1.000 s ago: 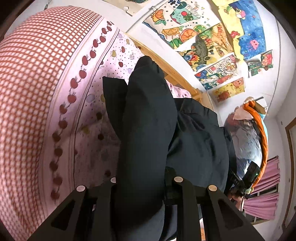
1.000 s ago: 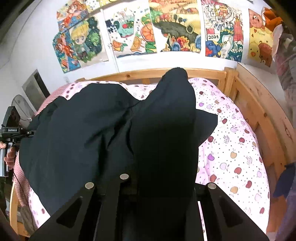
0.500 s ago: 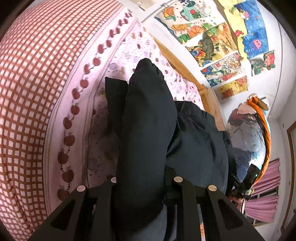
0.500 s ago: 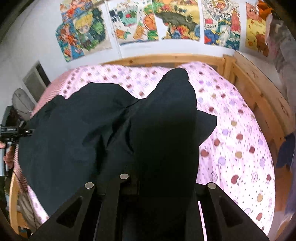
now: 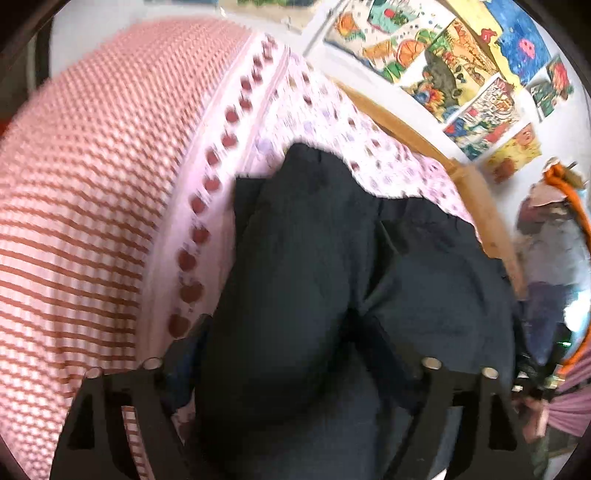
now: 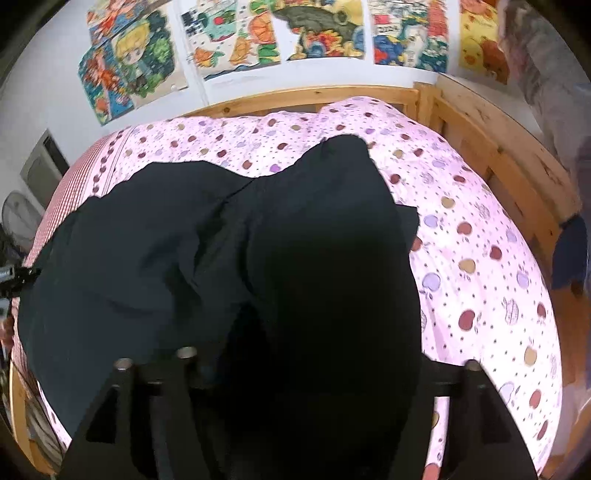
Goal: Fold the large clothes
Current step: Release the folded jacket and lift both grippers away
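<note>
A large dark navy garment [image 6: 155, 266] lies spread over a bed with a pink apple-print sheet [image 6: 480, 258]. In the left wrist view the garment [image 5: 295, 277] drapes over my left gripper [image 5: 291, 369], whose jaws stand wide apart with the cloth lying loose between them. In the right wrist view a thick fold of the garment covers my right gripper [image 6: 295, 365]; its jaws also stand wide apart around the cloth. The fingertips of both are hidden under fabric.
A red-checked part of the bedding [image 5: 92, 184] lies at the left. A wooden bed frame [image 6: 498, 147] runs along the back and right. Colourful posters [image 6: 314, 33] cover the wall. A person's hand with the other gripper [image 5: 532, 391] shows at the right edge.
Both grippers have opened: the jaws, earlier close together on the cloth, now stand wide apart. Both have dropped closer to the bed and the garment has settled.
</note>
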The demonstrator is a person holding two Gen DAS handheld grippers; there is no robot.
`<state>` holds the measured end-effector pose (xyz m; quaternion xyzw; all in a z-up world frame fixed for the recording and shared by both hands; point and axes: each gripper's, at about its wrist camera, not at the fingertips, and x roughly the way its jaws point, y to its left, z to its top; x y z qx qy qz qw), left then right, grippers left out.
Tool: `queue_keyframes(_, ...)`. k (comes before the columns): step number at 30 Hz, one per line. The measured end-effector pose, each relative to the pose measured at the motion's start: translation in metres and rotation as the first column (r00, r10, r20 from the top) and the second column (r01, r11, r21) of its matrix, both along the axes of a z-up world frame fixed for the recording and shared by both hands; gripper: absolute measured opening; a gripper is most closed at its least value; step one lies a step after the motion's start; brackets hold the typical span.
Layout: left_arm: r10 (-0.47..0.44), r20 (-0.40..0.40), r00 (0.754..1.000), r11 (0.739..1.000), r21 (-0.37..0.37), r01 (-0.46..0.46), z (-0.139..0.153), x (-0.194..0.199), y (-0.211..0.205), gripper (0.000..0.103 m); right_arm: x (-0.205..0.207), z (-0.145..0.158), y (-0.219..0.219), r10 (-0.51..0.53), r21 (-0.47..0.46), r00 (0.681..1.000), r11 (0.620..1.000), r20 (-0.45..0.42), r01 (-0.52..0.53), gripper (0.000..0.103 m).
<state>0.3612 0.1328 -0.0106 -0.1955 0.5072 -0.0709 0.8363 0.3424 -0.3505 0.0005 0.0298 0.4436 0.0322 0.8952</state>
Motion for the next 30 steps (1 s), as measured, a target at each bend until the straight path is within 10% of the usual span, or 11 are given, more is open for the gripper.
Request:
queue_keyframes(3,0.022,0.079,0.997,0.996,0.085,-0.029,0.018,-0.009,-0.005,0.092,-0.007,0.004,-0.002,-0.039,-0.037,0.998,0.998,0.051,0.041,0.094)
queue_keyframes(9,0.037,0.315,0.948,0.968,0.225,-0.113,0.06,-0.04,-0.018,0.103,-0.035,0.032,0.012,-0.073,-0.18,0.964,0.976,0.255,0.121,0.101)
queue_keyframes(30,0.067,0.609,0.791,0.903,0.3,-0.308,0.136,-0.167,-0.057,0.103,-0.163,0.095,0.067,0.013,-0.088,0.776,0.995,0.631,0.055,0.101)
